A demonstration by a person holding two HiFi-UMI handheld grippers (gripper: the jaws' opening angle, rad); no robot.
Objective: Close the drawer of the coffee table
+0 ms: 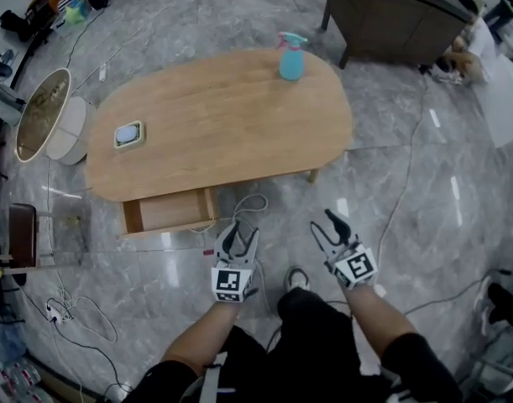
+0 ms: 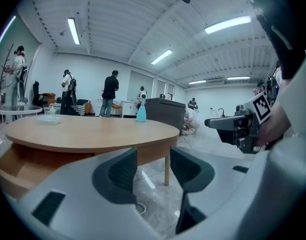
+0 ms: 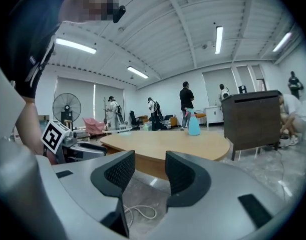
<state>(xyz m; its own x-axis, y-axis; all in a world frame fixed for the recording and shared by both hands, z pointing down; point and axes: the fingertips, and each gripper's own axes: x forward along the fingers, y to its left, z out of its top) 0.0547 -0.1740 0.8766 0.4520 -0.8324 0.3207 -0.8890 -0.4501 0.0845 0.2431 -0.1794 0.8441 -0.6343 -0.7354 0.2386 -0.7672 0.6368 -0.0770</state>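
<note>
A light wooden oval coffee table (image 1: 222, 120) stands on the marble floor. Its drawer (image 1: 170, 210) is pulled out at the near left side, empty inside. My left gripper (image 1: 240, 240) hovers open just right of the drawer's front, a short way off it, nothing between its jaws. My right gripper (image 1: 332, 230) is open too, further right, in front of the table's near edge. In the left gripper view the drawer (image 2: 22, 166) shows at lower left under the tabletop (image 2: 92, 131), and my left gripper (image 2: 154, 170) points at the table leg. The right gripper (image 3: 143, 172) faces the tabletop (image 3: 168, 141).
A teal spray bottle (image 1: 291, 56) and a small square dish (image 1: 129, 134) stand on the table. A white cable (image 1: 248, 204) loops on the floor by the drawer. A round white side table (image 1: 50, 116) is at left, a dark cabinet (image 1: 399, 15) behind. Several people stand far off.
</note>
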